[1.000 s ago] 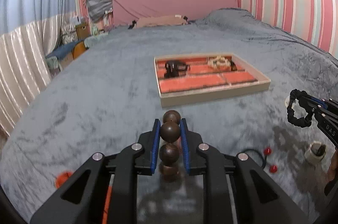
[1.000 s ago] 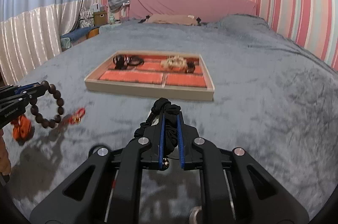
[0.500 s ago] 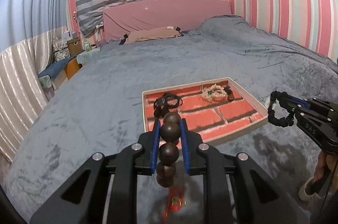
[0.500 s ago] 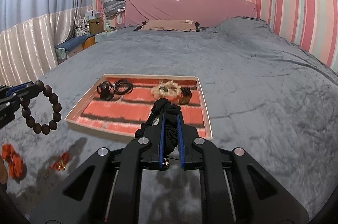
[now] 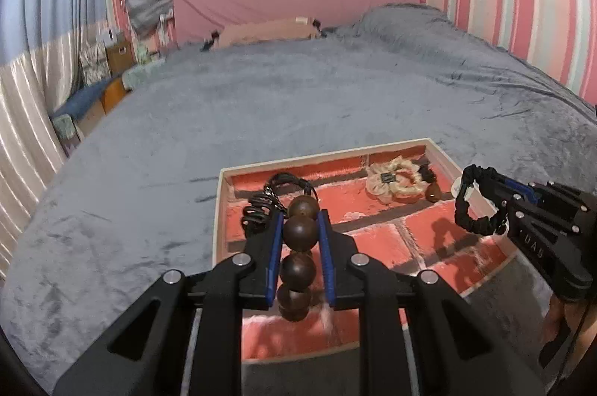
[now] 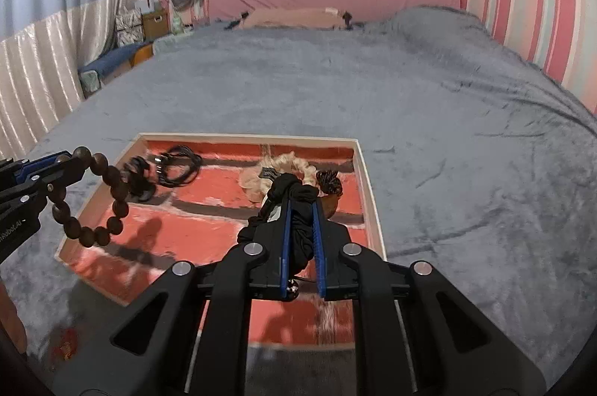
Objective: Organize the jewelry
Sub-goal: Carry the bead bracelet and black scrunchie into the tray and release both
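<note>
A: What is gripped?
B: A wooden bead bracelet [image 5: 299, 232] is clamped by the left gripper [image 5: 300, 222], a black scrunchie [image 6: 298, 205] by the right gripper [image 6: 301, 209], both held over the brick-lined tray [image 6: 367, 179].

A: What lies nearby?
B: A beige scrunchie [image 6: 287, 166] and black cords [image 6: 179, 166] are seen in the tray.

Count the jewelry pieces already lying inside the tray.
3 at the tray's far end: black cords left, cream scrunchie right, dark brown-beaded piece beside it. The hand-held grippers may hide more.
</note>
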`<state>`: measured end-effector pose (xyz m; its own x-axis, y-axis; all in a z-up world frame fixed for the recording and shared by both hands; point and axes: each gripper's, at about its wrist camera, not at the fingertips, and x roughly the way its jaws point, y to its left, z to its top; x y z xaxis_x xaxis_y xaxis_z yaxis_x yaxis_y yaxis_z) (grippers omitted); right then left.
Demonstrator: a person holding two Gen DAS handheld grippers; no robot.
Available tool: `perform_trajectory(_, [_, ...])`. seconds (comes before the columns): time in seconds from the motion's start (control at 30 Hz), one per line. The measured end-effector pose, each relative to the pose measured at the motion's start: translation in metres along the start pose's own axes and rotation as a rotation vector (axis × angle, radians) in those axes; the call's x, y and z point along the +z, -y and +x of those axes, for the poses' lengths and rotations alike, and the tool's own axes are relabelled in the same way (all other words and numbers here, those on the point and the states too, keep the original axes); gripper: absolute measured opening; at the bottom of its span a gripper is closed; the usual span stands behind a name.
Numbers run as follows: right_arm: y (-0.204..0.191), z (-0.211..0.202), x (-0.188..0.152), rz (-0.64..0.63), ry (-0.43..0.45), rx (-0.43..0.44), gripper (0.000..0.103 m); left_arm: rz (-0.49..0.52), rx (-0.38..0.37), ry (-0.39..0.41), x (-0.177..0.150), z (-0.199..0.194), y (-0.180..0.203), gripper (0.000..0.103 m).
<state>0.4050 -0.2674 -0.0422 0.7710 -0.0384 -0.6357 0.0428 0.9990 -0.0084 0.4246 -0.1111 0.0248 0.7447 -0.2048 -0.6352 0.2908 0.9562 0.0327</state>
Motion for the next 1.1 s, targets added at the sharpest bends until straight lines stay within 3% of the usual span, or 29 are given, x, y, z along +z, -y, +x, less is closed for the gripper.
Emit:
perform_trajectory(0.33, [0.005,0.069,-0.002,-0.012,-0.123,-0.056,0.012,-0.065,0.032,-0.107,-0.007,0.068,-0.027,0.019])
perform_trajectory(0.73, [0.005,0.1,-0.013,-0.02,-0.189,-0.085,0.014,-0.083,0.061,-0.145,-0.022,0.091,-0.036,0.019])
perform_trajectory(0.87, [0.001,0.097,-0.012,-0.036,-0.19,-0.066,0.049,-0.075,0.072,-0.144,-0.025,0.09,-0.034,0.021])
perform_trajectory(0.93, [-0.001,0.093,-0.011,-0.054,-0.178,-0.066,0.053,-0.071,0.082,-0.138,-0.025,0.089,-0.033,0.023])
perform_trajectory(1.0, [-0.003,0.086,-0.01,-0.058,-0.156,-0.059,0.056,-0.072,0.094,-0.126,-0.028,0.087,-0.032,0.048])
perform_trajectory(1.1, [-0.001,0.077,-0.007,-0.045,-0.13,-0.047,0.057,-0.047,0.101,-0.117,-0.037,0.084,-0.025,0.052])
